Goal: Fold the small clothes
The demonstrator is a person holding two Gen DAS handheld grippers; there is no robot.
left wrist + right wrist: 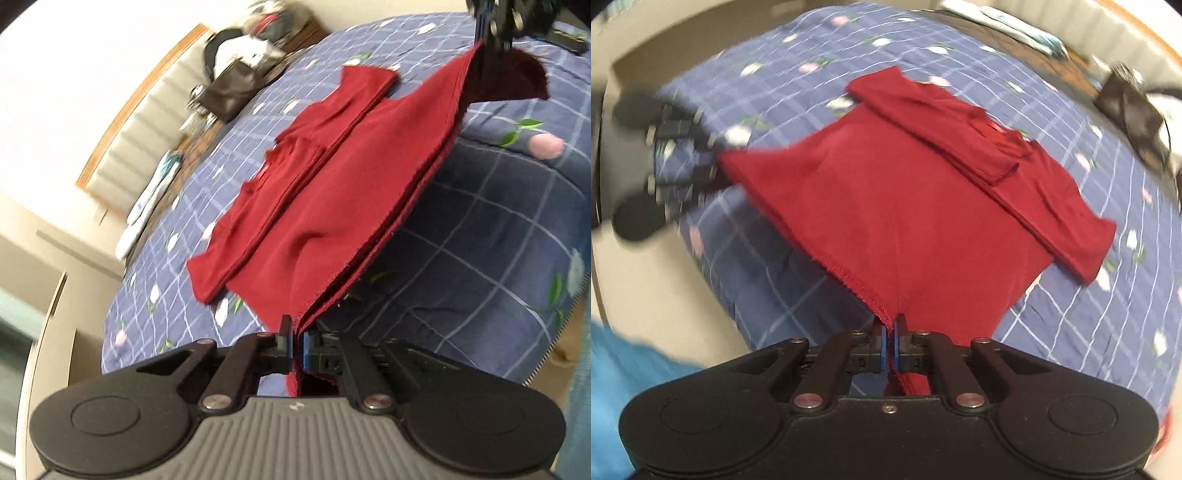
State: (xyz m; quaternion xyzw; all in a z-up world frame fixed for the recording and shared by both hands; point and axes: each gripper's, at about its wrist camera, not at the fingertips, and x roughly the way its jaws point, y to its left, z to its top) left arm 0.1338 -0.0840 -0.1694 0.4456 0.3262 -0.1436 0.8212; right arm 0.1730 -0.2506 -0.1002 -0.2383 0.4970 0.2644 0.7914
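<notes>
A dark red shirt (325,206) lies partly on a blue checked bedspread (240,122), its sleeves and sides folded inward. My left gripper (295,328) is shut on one bottom corner of the shirt. At the other end of that hem my right gripper (495,37) is shut on the second corner. The hem is lifted and stretched taut between them above the bed's edge. In the right wrist view the red shirt (886,206) runs from my right gripper (891,325) to the blurred left gripper (683,158) at the left.
A padded headboard (147,122) stands behind the bed. A dark bag (229,92) and loose items lie near the pillows. The bedspread (1089,314) drops over the bed's edge toward the floor. A blue sleeve (624,369) shows at the lower left.
</notes>
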